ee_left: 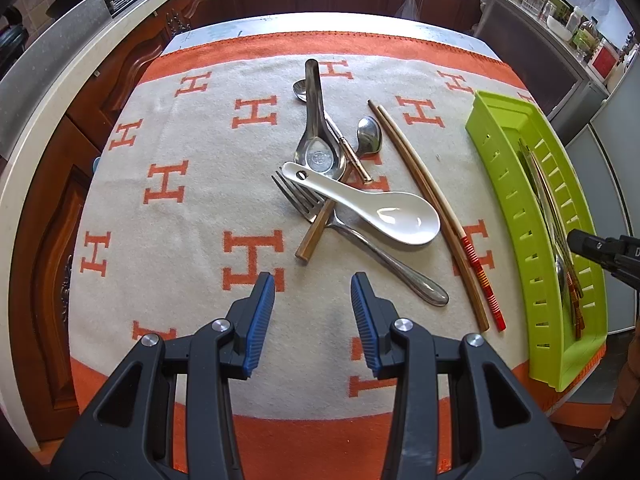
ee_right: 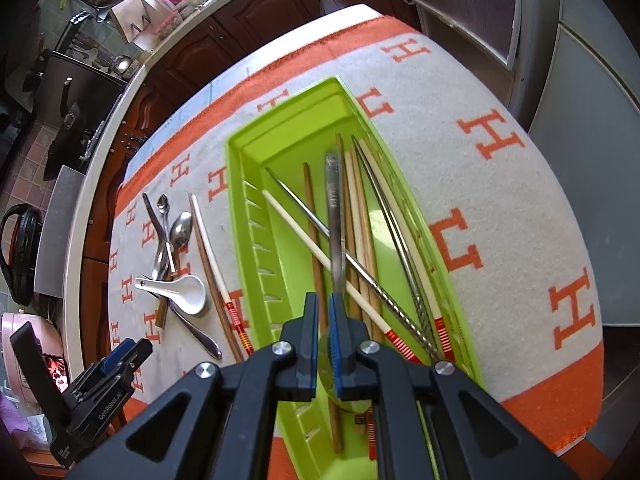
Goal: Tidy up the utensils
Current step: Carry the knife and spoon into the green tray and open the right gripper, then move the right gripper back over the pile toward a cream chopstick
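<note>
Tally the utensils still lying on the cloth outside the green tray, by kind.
Metal spoons: 3
White ceramic spoon: 1
Fork: 1
Chopsticks: 2
Total: 7

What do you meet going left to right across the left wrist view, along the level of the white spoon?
Fork → white spoon → chopstick pair → green tray → right gripper.
</note>
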A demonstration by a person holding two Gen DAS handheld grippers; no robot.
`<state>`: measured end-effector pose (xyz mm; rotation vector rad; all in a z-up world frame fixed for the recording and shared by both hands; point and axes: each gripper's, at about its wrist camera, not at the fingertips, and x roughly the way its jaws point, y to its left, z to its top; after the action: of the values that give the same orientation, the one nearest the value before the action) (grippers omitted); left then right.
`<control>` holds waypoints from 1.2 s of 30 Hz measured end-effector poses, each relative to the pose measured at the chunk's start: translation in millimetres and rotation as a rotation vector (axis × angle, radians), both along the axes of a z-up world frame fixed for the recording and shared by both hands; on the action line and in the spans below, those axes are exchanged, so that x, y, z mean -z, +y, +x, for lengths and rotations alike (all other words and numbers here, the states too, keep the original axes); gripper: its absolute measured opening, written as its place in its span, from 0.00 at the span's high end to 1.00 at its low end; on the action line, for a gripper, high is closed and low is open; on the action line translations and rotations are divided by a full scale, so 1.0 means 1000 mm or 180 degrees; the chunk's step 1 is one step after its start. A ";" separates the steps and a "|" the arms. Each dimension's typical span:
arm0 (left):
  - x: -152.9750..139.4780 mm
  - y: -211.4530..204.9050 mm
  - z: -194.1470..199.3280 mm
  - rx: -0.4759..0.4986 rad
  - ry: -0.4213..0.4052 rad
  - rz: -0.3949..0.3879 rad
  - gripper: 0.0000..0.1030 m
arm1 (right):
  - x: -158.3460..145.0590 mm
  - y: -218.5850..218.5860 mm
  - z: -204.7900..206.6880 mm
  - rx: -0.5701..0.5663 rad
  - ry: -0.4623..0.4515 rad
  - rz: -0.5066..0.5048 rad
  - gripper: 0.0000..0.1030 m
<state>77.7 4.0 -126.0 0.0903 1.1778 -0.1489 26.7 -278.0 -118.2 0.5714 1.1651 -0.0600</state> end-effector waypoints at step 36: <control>0.003 0.013 0.004 -0.0081 0.0005 -0.0180 0.65 | -0.028 0.078 0.004 -0.0699 -0.0403 -0.0006 0.94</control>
<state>82.1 16.6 -129.1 0.0254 1.1752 -0.1597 31.2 -199.7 -90.1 0.4366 1.0978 0.1610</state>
